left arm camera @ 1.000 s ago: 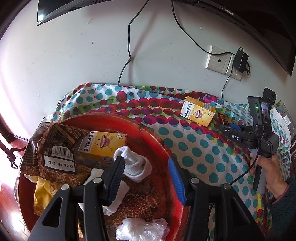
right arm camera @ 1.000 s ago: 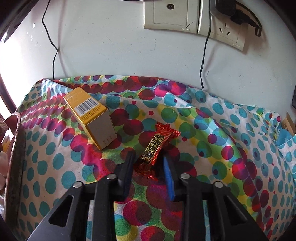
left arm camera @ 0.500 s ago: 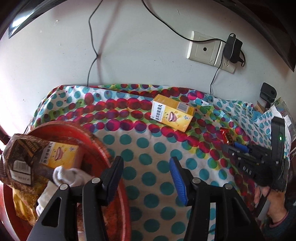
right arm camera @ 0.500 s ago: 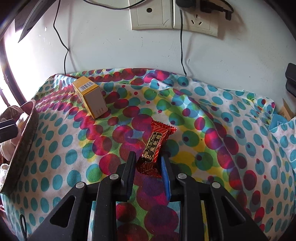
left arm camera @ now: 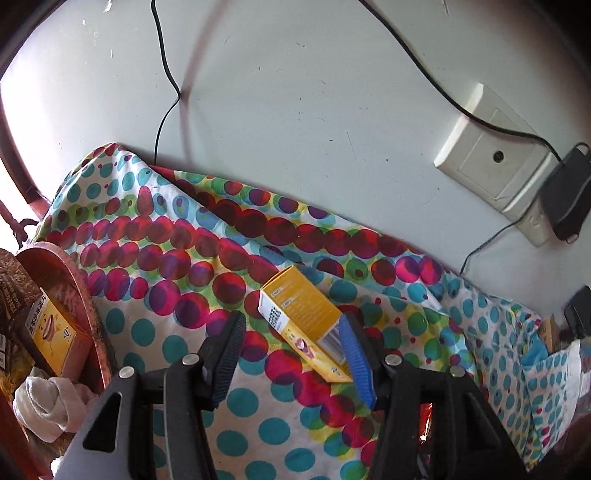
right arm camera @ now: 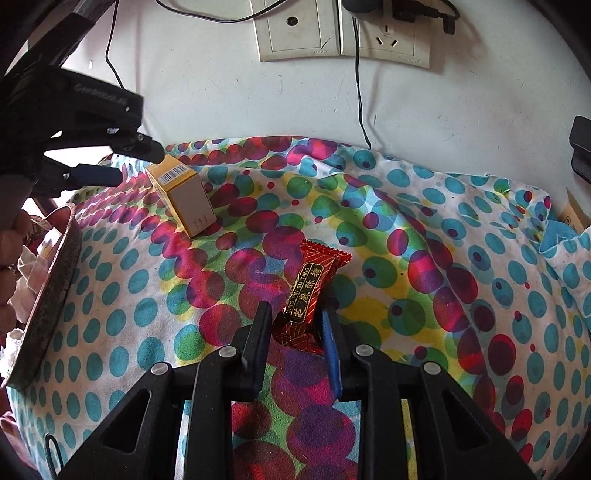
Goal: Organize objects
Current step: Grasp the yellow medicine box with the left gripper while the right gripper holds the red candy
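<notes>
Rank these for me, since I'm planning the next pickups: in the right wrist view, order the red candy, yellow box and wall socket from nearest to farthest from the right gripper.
1. Red candy: between the right gripper fingers, its near end at their tips.
2. Yellow box: up and left on the dotted cloth.
3. Wall socket: on the wall behind, at the top.

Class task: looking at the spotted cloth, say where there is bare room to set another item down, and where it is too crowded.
Free: the cloth right of the red candy, toward the wall sockets, and the stretch between the yellow box and the red basin. Crowded: inside the basin, and around the box, where the left gripper sits.
</notes>
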Available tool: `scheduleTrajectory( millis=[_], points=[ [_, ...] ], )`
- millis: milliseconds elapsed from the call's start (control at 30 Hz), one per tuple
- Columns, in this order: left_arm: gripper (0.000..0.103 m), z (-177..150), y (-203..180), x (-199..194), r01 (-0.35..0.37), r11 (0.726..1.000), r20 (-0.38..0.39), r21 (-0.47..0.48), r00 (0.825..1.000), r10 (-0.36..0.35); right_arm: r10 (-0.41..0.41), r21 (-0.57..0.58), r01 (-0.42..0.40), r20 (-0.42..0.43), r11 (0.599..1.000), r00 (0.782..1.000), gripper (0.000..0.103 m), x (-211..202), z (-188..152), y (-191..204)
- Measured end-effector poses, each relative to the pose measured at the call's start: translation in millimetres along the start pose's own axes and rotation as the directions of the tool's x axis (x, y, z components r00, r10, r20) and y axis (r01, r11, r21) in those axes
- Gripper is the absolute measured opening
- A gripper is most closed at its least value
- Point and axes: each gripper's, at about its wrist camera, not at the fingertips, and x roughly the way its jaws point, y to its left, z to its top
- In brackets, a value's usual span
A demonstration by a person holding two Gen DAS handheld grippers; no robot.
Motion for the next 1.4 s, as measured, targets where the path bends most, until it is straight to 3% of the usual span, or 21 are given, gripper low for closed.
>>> scheduleTrajectory(
  millis=[233, 333, 633, 800, 933, 967, 1000, 1033, 1133, 1400],
  points=[
    [0.054, 6.9, -3.5, 17.4, -0.077, 0.992, -0.054, -0.1, 0.996, 0.072, 0.013, 0.005, -0.013, 0.001, 1.0, 1.0, 0.028, -1.0, -0.2, 2.6],
    [0.059, 8.4, -0.2, 21.5, -0.068, 0.985, -0.051, -0.159, 0.997, 0.061, 0.015, 0.005, -0.015, 0.001, 1.0, 1.0, 0.028, -0.5, 0.0, 4.0],
    [0.059, 9.8, -5.5, 39.4, -0.085, 0.98, -0.09, -0.179, 0.993, 0.07, 0.032, 0.014, -0.032, 0.002, 0.999, 0.999, 0.03, 0.0, 0.3, 6.4],
    [0.059, -3.4, 1.1, 55.3, -0.049, 0.977, -0.134, -0.206, 0.991, 0.021, 0.029, 0.011, -0.029, 0.002, 1.0, 1.0, 0.03, -1.7, -0.8, 6.4],
    [0.057, -12.4, -2.3, 53.7, -0.03, 0.99, -0.089, -0.14, 0.996, 0.018, 0.032, 0.013, -0.032, 0.003, 0.999, 0.999, 0.03, -3.7, -1.3, 4.9],
    [0.048, -14.8, -2.7, 53.6, -0.024, 0.993, -0.083, -0.119, 0.996, 0.014, 0.032, 0.013, -0.032, 0.002, 0.999, 0.999, 0.029, -3.8, -1.3, 4.9],
    [0.032, -17.2, -2.9, 51.5, -0.031, 0.995, -0.063, -0.098, 0.998, 0.025, 0.031, 0.012, -0.031, 0.002, 0.999, 1.0, 0.029, -3.9, -1.4, 5.2],
    [0.03, -19.8, -2.5, 51.2, -0.03, 0.996, -0.056, -0.079, 0.998, 0.026, 0.03, 0.01, -0.03, 0.002, 1.0, 1.0, 0.029, -4.0, -1.4, 5.1],
    [0.03, -26.7, -0.2, 47.0, -0.001, 0.999, -0.023, -0.033, 1.0, 0.0, 0.03, 0.011, -0.03, 0.002, 0.999, 1.0, 0.029, -4.5, -1.3, 5.2],
    [0.03, -53.5, 8.0, 28.5, -0.015, 0.992, 0.02, 0.126, 1.0, 0.013, 0.025, 0.006, -0.025, 0.001, 1.0, 1.0, 0.029, -7.1, 0.3, 2.7]
  ],
)
